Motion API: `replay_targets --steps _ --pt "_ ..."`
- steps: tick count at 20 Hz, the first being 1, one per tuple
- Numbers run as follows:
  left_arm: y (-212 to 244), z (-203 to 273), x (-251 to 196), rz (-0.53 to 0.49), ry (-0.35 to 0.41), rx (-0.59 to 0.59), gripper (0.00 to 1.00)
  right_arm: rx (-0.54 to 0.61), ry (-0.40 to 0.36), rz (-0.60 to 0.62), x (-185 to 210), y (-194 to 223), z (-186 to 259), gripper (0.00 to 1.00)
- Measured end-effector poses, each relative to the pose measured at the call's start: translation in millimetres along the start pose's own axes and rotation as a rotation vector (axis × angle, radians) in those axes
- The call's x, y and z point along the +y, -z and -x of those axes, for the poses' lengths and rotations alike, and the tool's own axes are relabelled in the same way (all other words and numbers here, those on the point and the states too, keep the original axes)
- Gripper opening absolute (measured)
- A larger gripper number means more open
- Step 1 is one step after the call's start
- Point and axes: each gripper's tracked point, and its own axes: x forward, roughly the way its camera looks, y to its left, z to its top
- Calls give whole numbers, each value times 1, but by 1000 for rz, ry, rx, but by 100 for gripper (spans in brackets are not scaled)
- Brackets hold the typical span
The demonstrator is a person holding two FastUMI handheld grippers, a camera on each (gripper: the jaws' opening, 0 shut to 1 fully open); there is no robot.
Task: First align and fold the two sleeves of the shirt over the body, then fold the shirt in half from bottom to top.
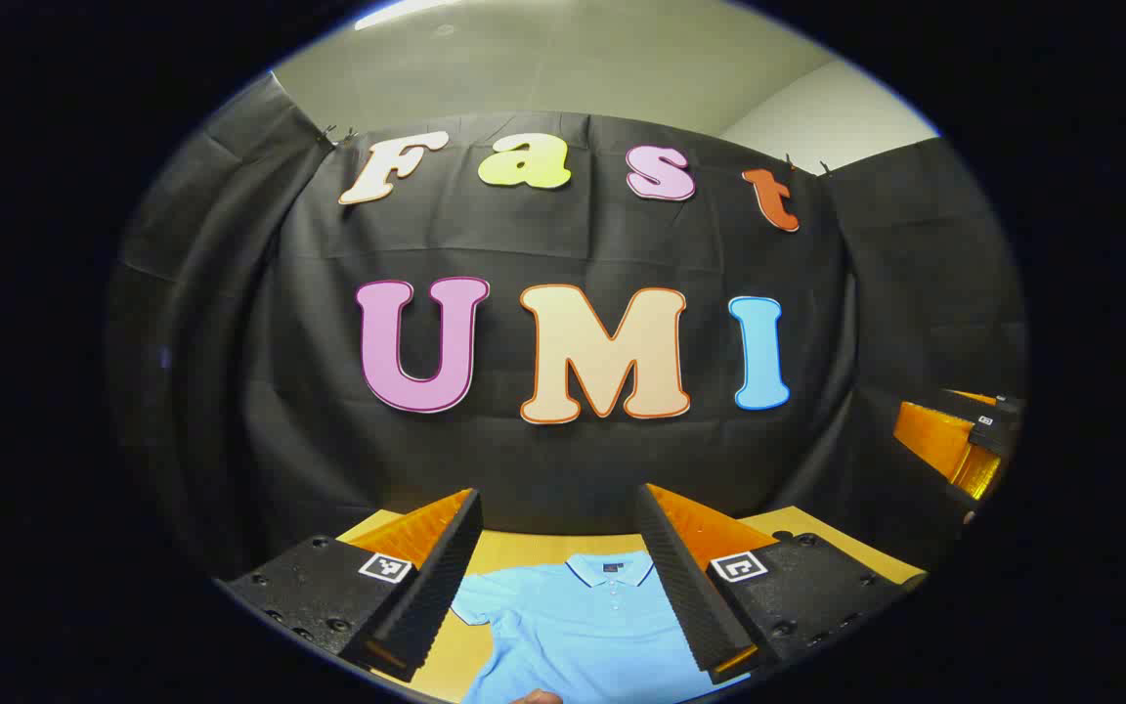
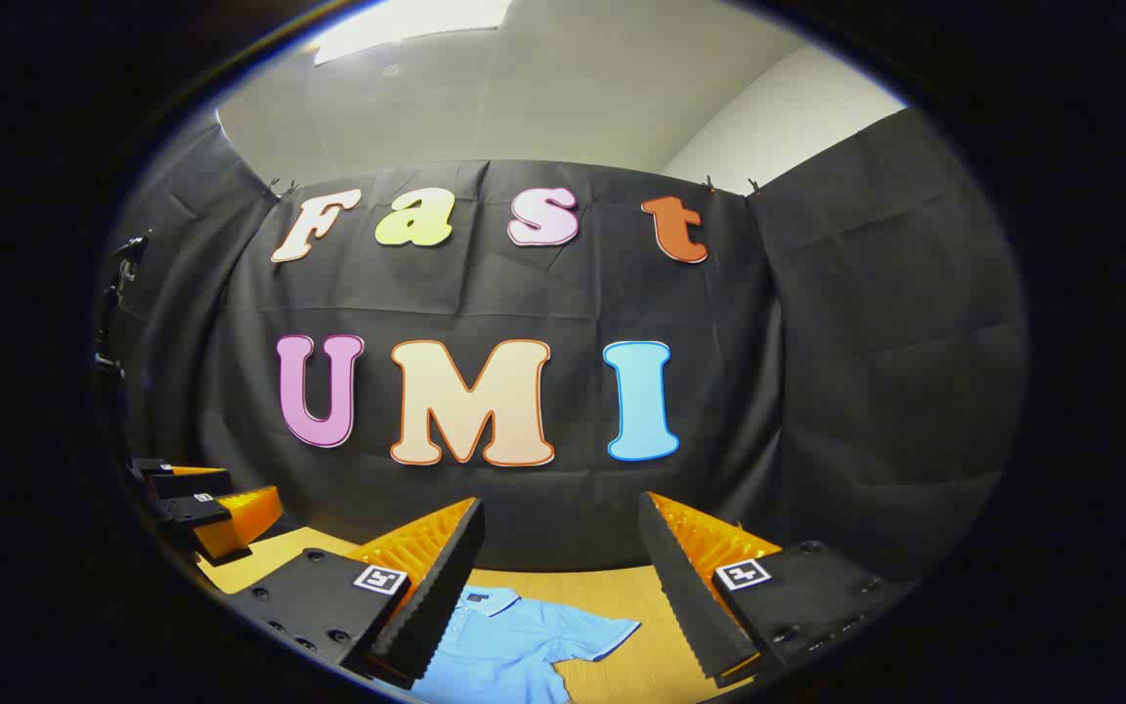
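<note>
Left gripper view shows both grippers' jaws spread above the flat shirt (image 1: 578,626); judged next: pinch a sleeve (image 2: 594,628).

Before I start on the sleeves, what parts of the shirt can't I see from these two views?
- Shirt, left gripper view: hem and lower body cut off by the bottom edge; one sleeve hidden behind the left gripper finger.
- Right gripper view: the shirt's far side lies behind a finger of the right gripper; lower body cut off below.
- Table: its near part is cut off.
</note>
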Motion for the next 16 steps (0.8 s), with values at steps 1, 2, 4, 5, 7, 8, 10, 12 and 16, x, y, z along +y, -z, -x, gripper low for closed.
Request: replay_targets --steps 1,2,4,5,7,8,10,12,16 --pt "-2 0 1 1 -5 -4 94 -5 -4 -3 1 -2 1 99" --pt "-3 1 1 5 -4 -6 95 -8 -7 -4 2 -3 1 98" --pt "-2 2 1 4 -7 -5 95 -14 -10 0 3 -5 3 98" --pt "-2 3 3 1 -10 -4 95 -15 -12 2 3 -6 4 99" --pt "-4 6 3 1 -11 -8 95 -16 -9 3 3 -5 7 98" --pt "-4 6 5 -1 -14 -6 94 -14 -8 5 3 -4 9 98" --pt "-3 10 7 -3 -18 -6 95 -13 -10 4 4 -5 12 98" --pt "-1 12 8 -5 -18 -3 95 -12 -11 7 5 -5 15 98" --pt "0 15 11 -9 -24 3 95 -18 -20 3 5 -3 15 98"
